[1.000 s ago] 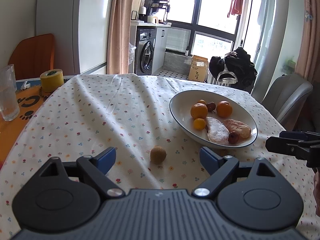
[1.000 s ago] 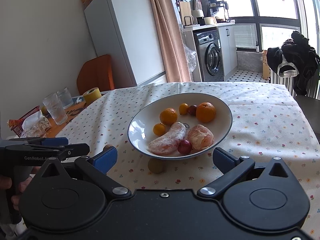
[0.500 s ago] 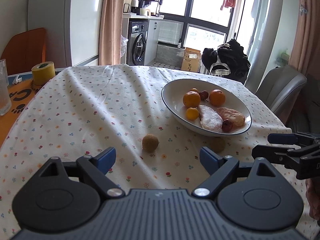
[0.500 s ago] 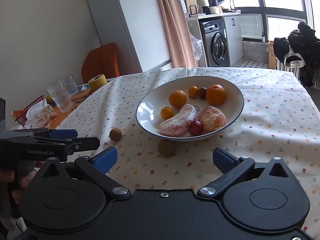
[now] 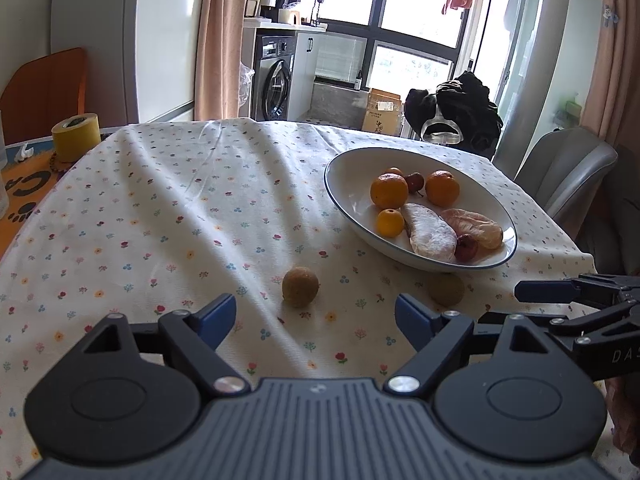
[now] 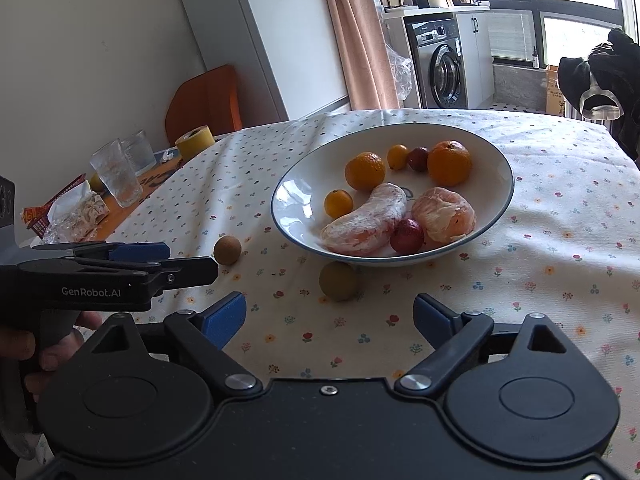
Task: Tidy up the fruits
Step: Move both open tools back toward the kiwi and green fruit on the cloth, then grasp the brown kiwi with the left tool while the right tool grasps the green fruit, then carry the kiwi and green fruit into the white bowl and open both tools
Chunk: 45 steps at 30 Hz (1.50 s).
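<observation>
A white bowl (image 5: 348,184) (image 6: 304,184) on the flowered tablecloth holds oranges, small red fruits and peeled citrus pieces. Two small brown round fruits lie loose on the cloth in front of it. One brown fruit (image 5: 300,286) (image 6: 227,250) sits just ahead of my left gripper (image 5: 315,317), which is open and empty. The other brown fruit (image 5: 447,291) (image 6: 338,281) rests at the bowl's near edge, just ahead of my right gripper (image 6: 329,318), also open and empty. In each view the other gripper shows at the side.
A yellow tape roll (image 5: 76,137), drinking glasses (image 6: 117,178) and snack wrappers (image 6: 76,216) sit on the orange mat at the table's left end. A grey chair (image 5: 568,172) stands beyond the right edge. A person's hand (image 6: 24,348) grips the left handle.
Both grippers have drawn back from the bowl a little, so both loose brown fruits now show in each view. Both stay open.
</observation>
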### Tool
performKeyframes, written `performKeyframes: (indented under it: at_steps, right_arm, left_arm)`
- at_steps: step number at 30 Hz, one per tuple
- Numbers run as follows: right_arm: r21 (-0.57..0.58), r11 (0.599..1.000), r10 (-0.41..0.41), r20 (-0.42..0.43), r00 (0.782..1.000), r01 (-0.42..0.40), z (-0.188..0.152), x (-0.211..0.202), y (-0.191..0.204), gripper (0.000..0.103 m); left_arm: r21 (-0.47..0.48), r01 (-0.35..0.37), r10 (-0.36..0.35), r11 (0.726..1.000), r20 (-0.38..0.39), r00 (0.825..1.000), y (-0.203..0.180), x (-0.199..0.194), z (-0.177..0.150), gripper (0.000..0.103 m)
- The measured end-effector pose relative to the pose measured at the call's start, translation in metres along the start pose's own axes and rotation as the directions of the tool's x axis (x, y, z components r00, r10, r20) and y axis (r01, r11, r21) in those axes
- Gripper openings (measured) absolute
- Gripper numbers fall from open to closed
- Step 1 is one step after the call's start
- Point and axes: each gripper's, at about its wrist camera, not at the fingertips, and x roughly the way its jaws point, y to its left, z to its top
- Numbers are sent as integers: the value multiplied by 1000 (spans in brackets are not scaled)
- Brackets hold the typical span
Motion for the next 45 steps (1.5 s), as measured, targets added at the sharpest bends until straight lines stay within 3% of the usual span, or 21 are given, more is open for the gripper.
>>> performKeyframes:
  at_steps: [10, 19, 22, 24, 26, 27, 35, 45]
  right_arm:
    - [-11, 1000, -5, -29, 1000, 5, 3, 20, 3, 72]
    - [-24, 999, -24, -25, 999, 23, 6, 32, 4, 57]
    - [-40, 999, -35, -18, 999, 34, 7, 34, 5, 43]
    - [-59, 998, -32, -19, 999, 31, 6, 35, 5, 25]
    - [-74, 997, -22, -19, 1000, 20, 5, 34, 6, 24]
    - [-76, 997, -15, -20, 1000, 14, 5, 33, 6, 24]
    - [-72, 997, 30, -13, 999, -31, 4, 15, 5, 23]
    - [-90, 995, 57, 44, 997, -53, 11, -13, 6, 23]
  left_arm:
    - [-8, 12, -12, 1000, -29, 1000, 0, 24, 5, 65]
    - [-16, 13, -14, 1000, -45, 999, 4, 43, 10, 56]
    - [-12, 4, -5, 1000, -37, 999, 4, 45, 11, 51]
    - [-21, -5, 5, 1000, -33, 999, 6, 46, 11, 45]
    - [-31, -11, 10, 999, -33, 999, 7, 45, 11, 26]
    - [-38, -9, 8, 999, -35, 999, 8, 45, 12, 23]
    - [-54, 20, -20, 998, -1, 1000, 4, 27, 16, 22]
    - [-10, 49, -48, 999, 58, 997, -20, 15, 34, 22]
